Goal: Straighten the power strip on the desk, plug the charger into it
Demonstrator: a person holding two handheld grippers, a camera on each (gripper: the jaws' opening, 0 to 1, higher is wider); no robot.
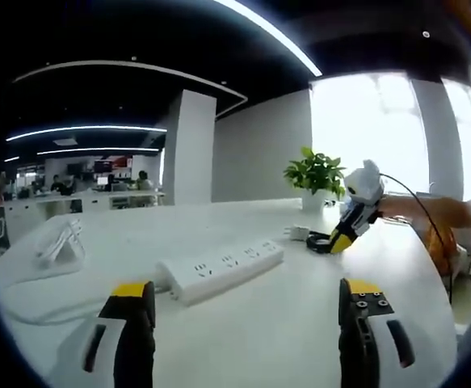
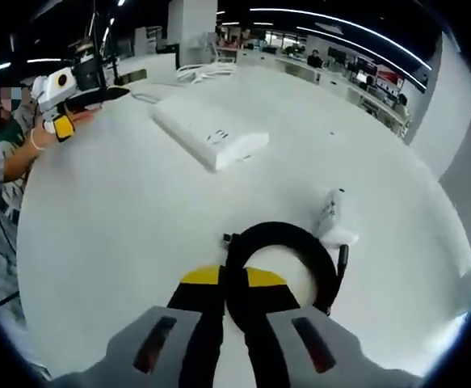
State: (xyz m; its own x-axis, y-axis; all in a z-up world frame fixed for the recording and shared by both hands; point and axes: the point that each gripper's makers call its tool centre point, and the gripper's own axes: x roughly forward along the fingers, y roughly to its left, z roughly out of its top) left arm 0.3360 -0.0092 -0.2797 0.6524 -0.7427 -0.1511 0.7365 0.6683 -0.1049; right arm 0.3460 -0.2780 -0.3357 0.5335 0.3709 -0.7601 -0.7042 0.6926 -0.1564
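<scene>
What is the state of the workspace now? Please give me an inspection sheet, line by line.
Surface: white desk, mostly bare.
Job's things: white power strip lies at an angle, nothing plugged in; white charger lies apart from it.
Clutter: potted plant at the far edge; white stand beside the strip's end.
Grippers: left gripper open above the desk; right gripper shut on the black cable loop.
Cables: black loop runs to the charger; the strip's white cord curves across the desk.
Surroundings: open office, a pillar, people at distant desks.
</scene>
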